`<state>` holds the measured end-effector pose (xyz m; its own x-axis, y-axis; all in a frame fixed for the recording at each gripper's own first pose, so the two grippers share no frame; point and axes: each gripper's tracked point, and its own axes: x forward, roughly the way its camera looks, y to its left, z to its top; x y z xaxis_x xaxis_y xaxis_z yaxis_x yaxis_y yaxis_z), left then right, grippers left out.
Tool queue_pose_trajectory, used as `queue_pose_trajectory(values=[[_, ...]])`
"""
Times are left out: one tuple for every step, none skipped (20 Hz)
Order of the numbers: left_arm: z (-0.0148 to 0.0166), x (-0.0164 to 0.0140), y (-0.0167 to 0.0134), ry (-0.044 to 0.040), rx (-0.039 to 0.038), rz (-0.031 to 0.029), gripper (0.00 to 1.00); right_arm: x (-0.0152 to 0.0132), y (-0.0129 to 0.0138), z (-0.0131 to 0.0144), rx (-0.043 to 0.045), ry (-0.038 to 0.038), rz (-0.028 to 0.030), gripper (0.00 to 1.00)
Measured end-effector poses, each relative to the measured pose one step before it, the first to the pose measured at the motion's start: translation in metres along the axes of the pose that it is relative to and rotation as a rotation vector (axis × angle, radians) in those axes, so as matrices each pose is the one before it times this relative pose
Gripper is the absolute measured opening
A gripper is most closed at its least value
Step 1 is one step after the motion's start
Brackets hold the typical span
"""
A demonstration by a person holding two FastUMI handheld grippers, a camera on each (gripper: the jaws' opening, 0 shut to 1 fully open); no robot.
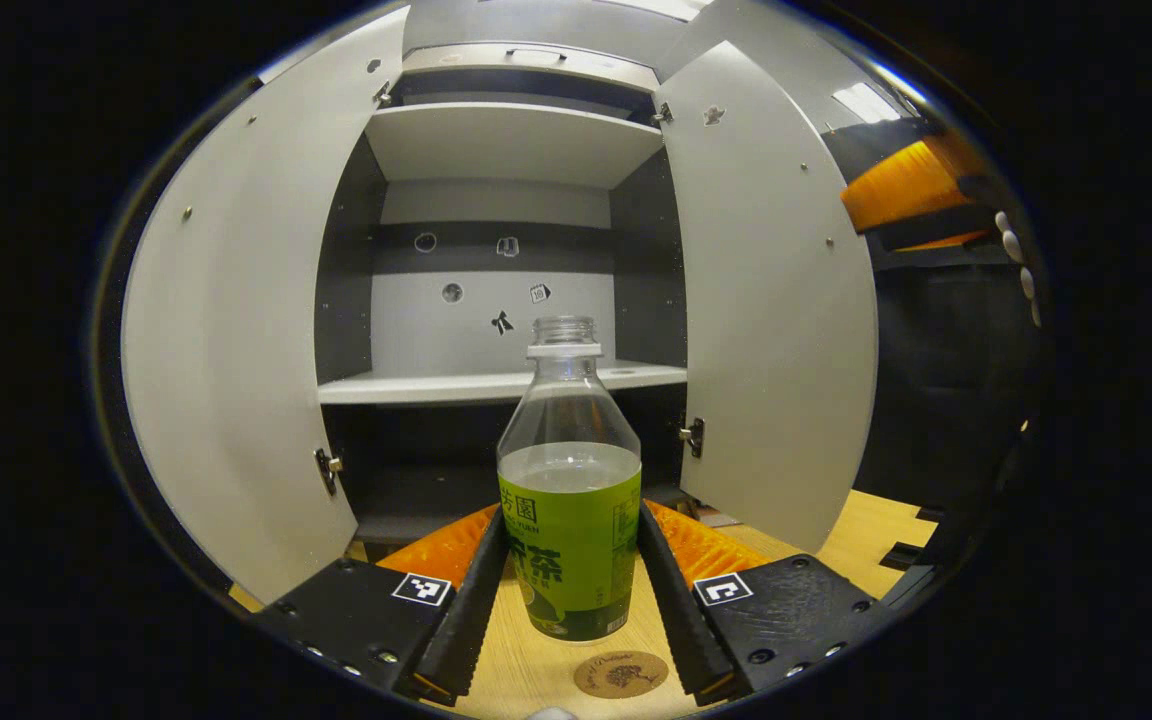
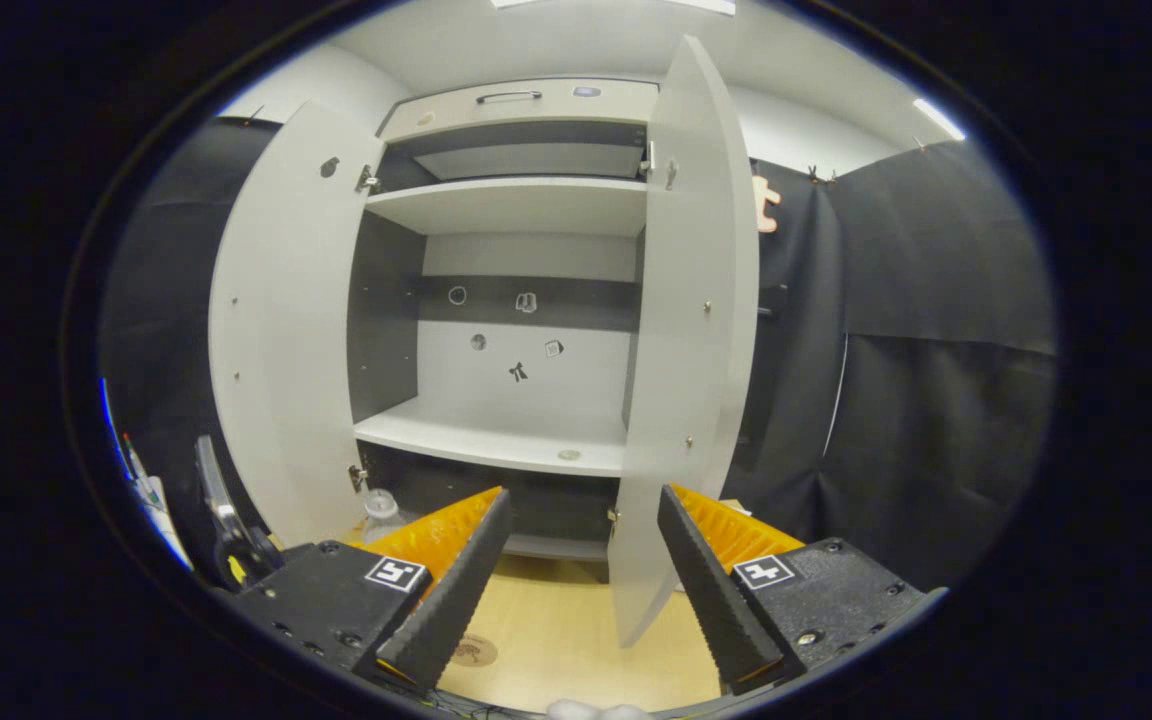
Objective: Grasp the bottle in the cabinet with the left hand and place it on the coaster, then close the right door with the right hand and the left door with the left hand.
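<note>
Here we hold the bottle (image 1: pixel 570 500) between the left gripper's (image 1: pixel 570 585) fingers, out of the cabinet (image 1: pixel 511 140) and above the table (image 1: pixel 526 670), just behind the coaster (image 1: pixel 621 673). It has no cap, so any tilt could spill it. Lowered from here, it would likely miss the coaster. Our right gripper (image 2: pixel 581 585) gapes wide and empty, facing the right door (image 2: pixel 681 350).
</note>
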<state>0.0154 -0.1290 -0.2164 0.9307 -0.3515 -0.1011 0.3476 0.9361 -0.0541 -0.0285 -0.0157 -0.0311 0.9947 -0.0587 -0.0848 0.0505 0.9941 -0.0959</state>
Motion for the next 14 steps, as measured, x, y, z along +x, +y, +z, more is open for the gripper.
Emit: queue_pose_trajectory(values=[[-0.01274,-0.00067,-0.00422,0.00632,-0.01679,-0.01281,0.70,-0.00062,0.00093,-0.00143,-0.01112,0.00284,0.00153,0.95],[-0.01095,-0.00015,-0.00453,-0.00421,-0.01662,-0.01291,0.73,-0.00111,0.00089,-0.00124,-0.00738,0.00208,0.00267,0.95],[-0.01204,0.00068,-0.00357,0.00314,-0.01568,-0.01109,0.73,-0.00031,0.00139,-0.00191,-0.00679,0.00533,0.00142,0.96],[-0.01133,0.00155,-0.00306,0.00278,-0.00737,-0.00777,0.73,-0.00027,0.00026,-0.00124,-0.00504,0.00521,0.00054,0.95],[-0.01336,0.00182,-0.00284,0.01279,0.00143,-0.00973,0.73,0.00010,-0.00043,-0.00306,-0.00590,0.00809,-0.00038,0.96],[-0.01333,0.00153,-0.00245,0.01617,0.00763,-0.00448,0.73,0.00017,-0.00085,-0.00295,-0.00592,0.01027,-0.00245,0.95],[-0.01310,0.00210,-0.00217,0.01871,0.00635,-0.00635,0.73,0.00060,-0.00045,-0.00314,-0.00420,0.00929,-0.00200,0.96],[-0.00829,0.00112,-0.00219,0.00276,0.00470,-0.00908,0.73,0.00010,-0.00071,-0.00150,-0.00282,0.00760,-0.00248,0.97],[-0.00423,0.00181,-0.00239,-0.00585,0.00787,-0.00572,0.73,-0.00009,-0.00098,-0.00255,-0.00252,0.00659,-0.00255,0.97],[-0.00412,0.00356,-0.00312,-0.00756,0.00720,-0.01098,0.73,-0.00074,-0.00060,-0.00186,-0.00223,0.00364,-0.00159,0.96],[-0.00611,0.00175,-0.00217,0.00415,0.01283,-0.00231,0.73,-0.00058,-0.00108,-0.00049,-0.00285,0.00278,-0.00288,0.97],[-0.00706,0.00242,-0.00143,0.01147,0.00581,-0.00506,0.73,-0.00066,-0.00032,-0.00130,-0.00312,0.00229,-0.00067,0.97],[-0.00238,0.00225,-0.00078,0.00287,-0.00367,-0.00373,0.73,-0.00083,0.00005,0.00031,-0.00385,0.00082,-0.00038,0.96],[-0.00091,0.00165,0.00061,-0.00249,-0.00383,-0.00132,0.73,-0.00007,-0.00081,-0.00061,-0.00381,0.00040,-0.00194,0.97]])
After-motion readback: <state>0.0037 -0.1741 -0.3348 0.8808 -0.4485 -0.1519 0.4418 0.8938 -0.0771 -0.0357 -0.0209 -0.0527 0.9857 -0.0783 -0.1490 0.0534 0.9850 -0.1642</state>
